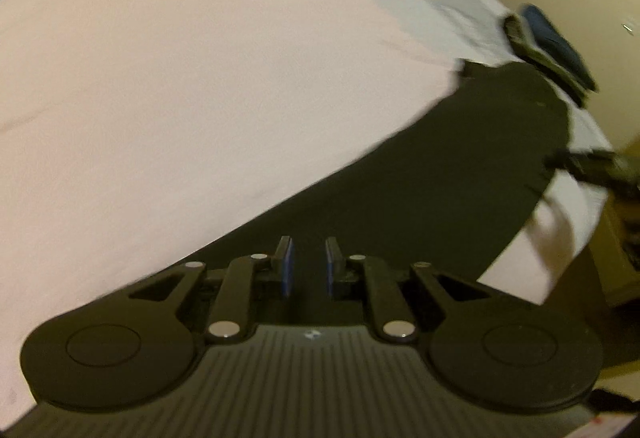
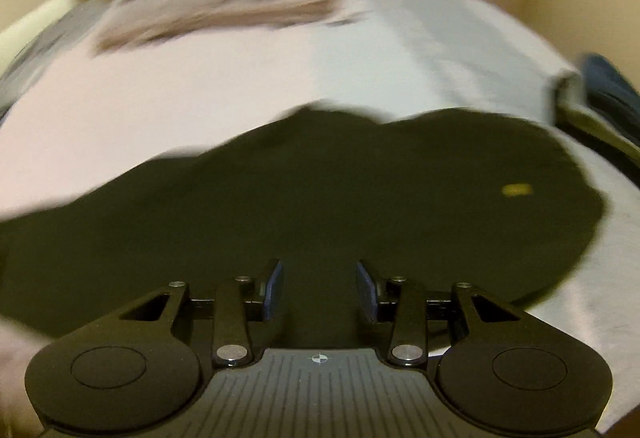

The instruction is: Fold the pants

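— Black pants (image 2: 320,206) lie spread flat on the bed (image 1: 180,110), just ahead of and beneath both sets of fingers.

— And the grip?

— Left gripper (image 1: 310,266) has its blue-padded fingers (image 1: 289,266) parted, nothing between them; the right gripper (image 2: 320,290) is parted wider, empty too.

— Surroundings?

— Pale sheet, a blurred tan blanket (image 2: 224,14) at the far end, folded dark-blue clothes (image 1: 556,46) at the bed's edge, cream walls.

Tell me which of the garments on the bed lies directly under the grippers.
The black pants, spread flat on the sheet under both grippers. The beige garment lies far back, and the blue folded one sits at the bed's edge.
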{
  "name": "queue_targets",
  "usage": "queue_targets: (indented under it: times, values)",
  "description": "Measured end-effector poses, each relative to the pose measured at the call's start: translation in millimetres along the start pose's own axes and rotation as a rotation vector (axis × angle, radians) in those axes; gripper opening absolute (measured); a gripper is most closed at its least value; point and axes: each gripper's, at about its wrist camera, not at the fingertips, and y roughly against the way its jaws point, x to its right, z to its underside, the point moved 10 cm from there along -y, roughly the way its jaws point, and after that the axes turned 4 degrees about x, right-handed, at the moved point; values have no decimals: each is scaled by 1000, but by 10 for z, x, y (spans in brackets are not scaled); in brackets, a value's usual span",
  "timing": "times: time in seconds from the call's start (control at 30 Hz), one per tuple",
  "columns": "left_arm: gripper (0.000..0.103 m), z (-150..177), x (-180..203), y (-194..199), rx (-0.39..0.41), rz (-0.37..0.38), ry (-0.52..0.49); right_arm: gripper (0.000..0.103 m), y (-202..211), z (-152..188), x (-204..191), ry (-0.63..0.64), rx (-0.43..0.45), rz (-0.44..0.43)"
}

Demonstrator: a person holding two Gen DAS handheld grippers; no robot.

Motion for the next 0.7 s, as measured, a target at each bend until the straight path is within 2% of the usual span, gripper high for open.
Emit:
queue_targets:
  times: [0.13,0.2,0.23,0.3,0.37,0.43,0.57,0.7]
  values:
    - [11,-338,1013,-677,-8,104,-101,37,-253,-146,957,-66,31,57]
    - [11,-462,1478,-1052,-19,145,-136,37,-373,33,1405,-97,-13,55]
    - [11,-496,1650,-1211,-24,156,-147,35,-422,150,1557,-109,-37,25]
    - [11,-582,1937,-1491,-38,175,-162,33,-437,300,1652,-77,-45,-63]
    - [11,-679,2174,-1719,-51,175,-191,33,-400,306,1656,-59,-41,-95]
    - [11,-793,2300,-1852,-51,162,-219,33,-410,300,1731,-111,-41,-124]
    - [13,-1014,2251,-2114,-75,105,-216,33,-391,350,1741,-85,-24,-166]
    - [13,-1013,2073,-2143,-116,53,-210,34,-312,232,1675,-85,-54,-133]
